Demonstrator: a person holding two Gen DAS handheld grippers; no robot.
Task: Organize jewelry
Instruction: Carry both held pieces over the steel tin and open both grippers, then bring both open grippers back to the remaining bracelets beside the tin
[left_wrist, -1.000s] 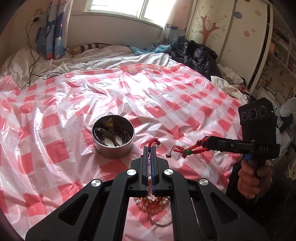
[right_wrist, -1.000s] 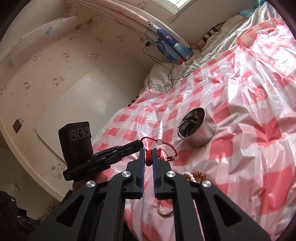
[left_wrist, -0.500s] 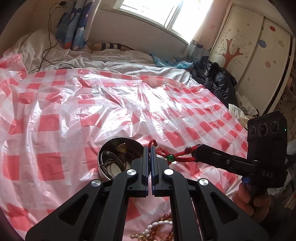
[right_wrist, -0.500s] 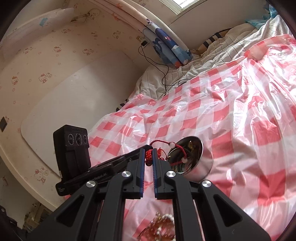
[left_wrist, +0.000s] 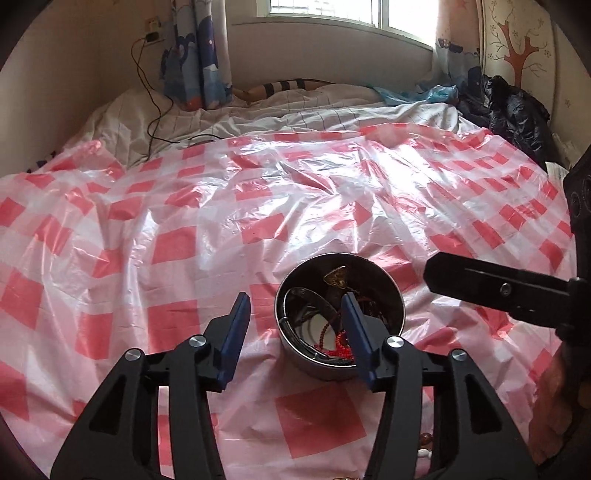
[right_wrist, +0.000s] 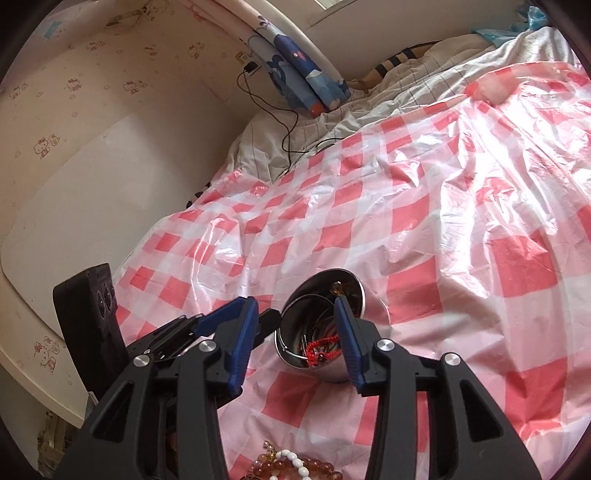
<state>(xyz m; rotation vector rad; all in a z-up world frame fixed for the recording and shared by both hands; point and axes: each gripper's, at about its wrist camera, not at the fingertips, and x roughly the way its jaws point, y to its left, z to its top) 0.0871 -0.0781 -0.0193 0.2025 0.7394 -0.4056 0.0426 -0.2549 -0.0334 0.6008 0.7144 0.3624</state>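
Left wrist view: left gripper (left_wrist: 293, 314) with blue-padded fingers (left_wrist: 236, 325) released, jaws just spread apart, nothing pinched between them. Beyond the fingertips, a round shiny steel bowl (left_wrist: 399, 306) standing on the bed's pink-and-white checked plastic sheet (left_wrist: 177, 229), toward the near edge of the bed. Inside the bowl, a red braided cord bracelet (left_wrist: 336, 349) lying atop darker jewellery and a gold-coloured pendant (left_wrist: 337, 276). At right, the right gripper (left_wrist: 430, 274) reaching in level beside the bowl, held by a hand (left_wrist: 557, 402).

Right wrist view: right gripper (right_wrist: 295, 325) likewise let go, jaws just opened, empty. Same steel bowl (right_wrist: 371, 306) straight ahead, partly between the fingertips without touching, red bracelet (right_wrist: 321, 350) resting inside. Left gripper (right_wrist: 267, 318) close by the bowl's left rim. At the near edge, a loose heap of amber and white bead bracelets (right_wrist: 295, 467) on the sheet.
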